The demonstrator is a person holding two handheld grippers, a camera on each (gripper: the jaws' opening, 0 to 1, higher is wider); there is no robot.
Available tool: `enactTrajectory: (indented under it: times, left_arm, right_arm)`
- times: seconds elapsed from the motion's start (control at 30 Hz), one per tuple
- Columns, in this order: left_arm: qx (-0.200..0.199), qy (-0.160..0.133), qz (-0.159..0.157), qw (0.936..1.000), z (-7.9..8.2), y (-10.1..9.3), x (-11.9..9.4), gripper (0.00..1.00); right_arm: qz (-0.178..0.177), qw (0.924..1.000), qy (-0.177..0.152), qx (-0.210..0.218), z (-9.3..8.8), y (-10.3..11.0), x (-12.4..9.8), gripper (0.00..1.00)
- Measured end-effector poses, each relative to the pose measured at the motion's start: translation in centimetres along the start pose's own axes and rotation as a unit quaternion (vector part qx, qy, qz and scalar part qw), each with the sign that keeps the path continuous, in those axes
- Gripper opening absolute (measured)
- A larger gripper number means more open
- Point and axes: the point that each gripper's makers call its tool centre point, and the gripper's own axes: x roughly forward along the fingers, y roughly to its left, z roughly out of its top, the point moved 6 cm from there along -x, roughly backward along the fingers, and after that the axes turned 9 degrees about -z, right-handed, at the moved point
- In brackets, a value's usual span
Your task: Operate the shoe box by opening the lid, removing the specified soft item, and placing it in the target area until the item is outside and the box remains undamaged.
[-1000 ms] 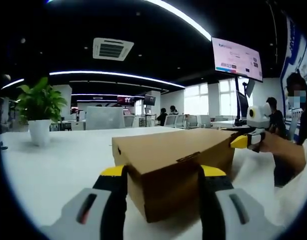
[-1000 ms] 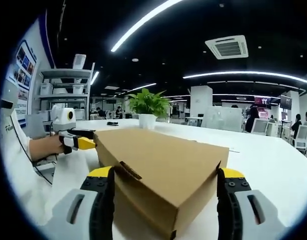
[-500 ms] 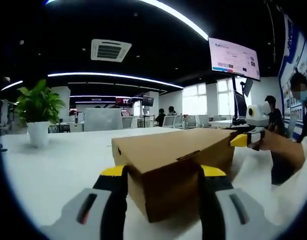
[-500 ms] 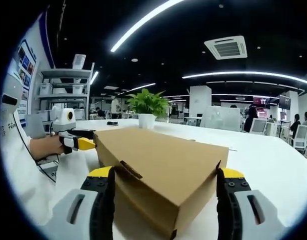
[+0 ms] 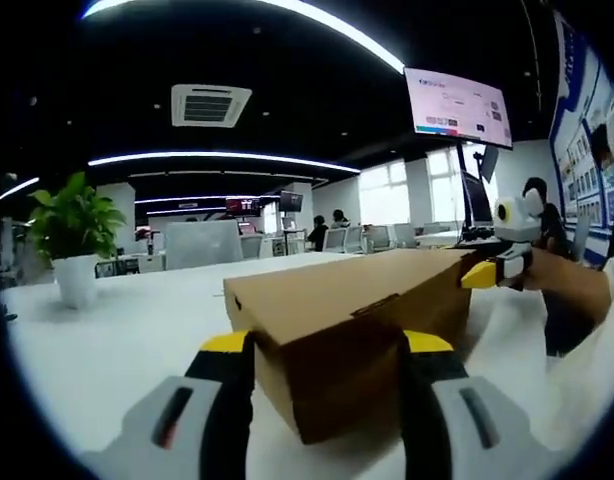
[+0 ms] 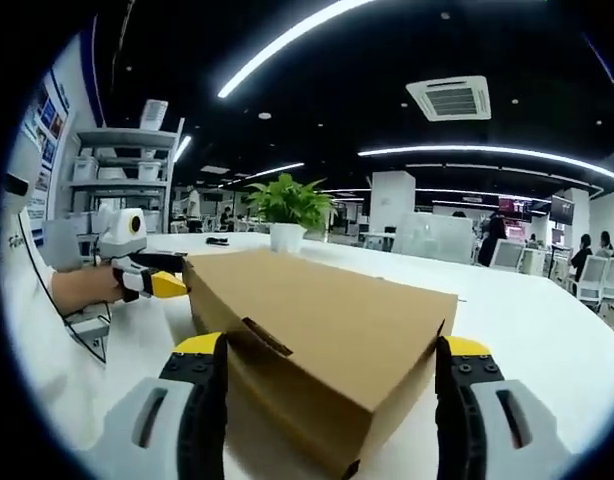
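- Surroundings, left gripper view: a potted plant in a white pot stands at the left of the frame on the white table. A ceiling air vent sits upper left and a hanging display screen upper right. Seated people show small at mid-frame in the background.
- Surroundings, right gripper view: the same potted plant stands behind the box at centre. A shelving unit holds the upper left, a ceiling air vent the upper right, and people sit at the far right edge.
- Obstruction: nothing lies on the table between my jaws and the box in either view.
- Container: the cardboard shoe box rests on the table at lower centre of the frame, lid down and shut, with the front tuck tab seated. In the right gripper view the shoe box reads the same. Its contents are hidden, so I cannot tell what is inside.
- My left gripper: jaws spread, one on each side of the box's near corner. Whether they touch the cardboard, I cannot tell.
- My right gripper: jaws spread wide, straddling the opposite end of the box, gripping nothing.
- Cross-check: my right gripper's yellow tip appears at the right of the left gripper view beside the box's far end, held by my hand. My left gripper's tip appears at the left of the right gripper view, with my hand behind it.
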Motion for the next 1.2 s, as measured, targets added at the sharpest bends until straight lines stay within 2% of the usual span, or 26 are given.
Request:
enactTrajectory:
  times: [0.33, 0.47, 0.5, 0.53, 0.6, 0.67, 0.73, 0.77, 0.83, 0.87, 0.93, 1.03, 1.1, 1.2]
  left_arm:
    - [0.006, -0.008, 0.01, 0.9999, -0.4, -0.1, -0.2, 0.59]
    - [-0.008, -0.008, 0.006, 0.9999, -0.2, 0.2, -0.2, 0.58]
    - [0.017, 0.009, 0.002, 0.9998, -0.2, 0.3, -0.4, 0.58]
    - [0.072, -0.002, 0.005, 0.9974, 0.5, 0.3, -0.5, 0.57]
    - [0.123, -0.004, 0.011, 0.9923, 1.1, 0.0, -0.8, 0.55]
    - [0.127, 0.005, -0.004, 0.9918, 1.4, -0.3, -0.9, 0.57]
    - [0.118, 0.022, -0.048, 0.9916, 1.6, -1.1, -1.0, 0.62]
    - [0.116, 0.039, -0.05, 0.9913, 1.6, -1.1, -1.3, 0.66]
    - [0.129, 0.02, -0.039, 0.9907, 2.1, -0.9, -1.9, 0.69]
    - [0.13, 0.017, -0.042, 0.9905, 2.2, -0.9, -2.1, 0.67]
    - [0.138, 0.007, -0.045, 0.9894, 2.7, -0.8, -2.4, 0.62]
    - [0.153, 0.013, -0.049, 0.9869, 3.2, -0.9, -2.5, 0.62]
    - [0.186, 0.032, -0.06, 0.9803, 3.3, -1.1, -2.5, 0.65]
    - [0.189, 0.031, -0.051, 0.9803, 3.6, -1.2, -2.5, 0.68]
  right_arm:
    - [0.008, 0.9999, -0.013, 0.0, -0.2, -0.3, -0.1, 0.87]
    - [0.011, 0.9999, -0.01, 0.001, -0.1, -0.5, 0.1, 0.88]
    - [0.015, 0.9998, -0.002, -0.01, -0.1, -0.6, 0.0, 0.88]
    - [0.02, 0.9994, 0.01, -0.026, -0.2, -0.8, -0.2, 0.87]
    - [0.017, 0.9984, -0.045, -0.031, 1.3, -0.7, -0.5, 0.87]
    - [0.012, 0.9971, -0.061, -0.044, 2.3, -0.9, -1.4, 0.87]
    - [0.032, 0.9962, -0.063, -0.051, 2.8, -0.4, -2.0, 0.87]
    - [0.037, 0.9954, -0.064, -0.062, 3.0, -0.2, -2.2, 0.86]
    - [0.041, 0.9932, -0.059, -0.091, 2.9, 0.0, -2.4, 0.86]
    - [0.04, 0.992, -0.052, -0.107, 2.8, 0.0, -2.6, 0.84]
    - [0.042, 0.9868, -0.058, -0.146, 3.0, 0.3, -2.8, 0.82]
    - [0.062, 0.9845, -0.067, -0.15, 3.3, 0.7, -3.0, 0.79]
    - [0.062, 0.982, -0.079, -0.159, 4.0, 0.8, -3.1, 0.74]
    - [0.069, 0.9788, -0.075, -0.178, 4.5, 1.0, -3.3, 0.7]
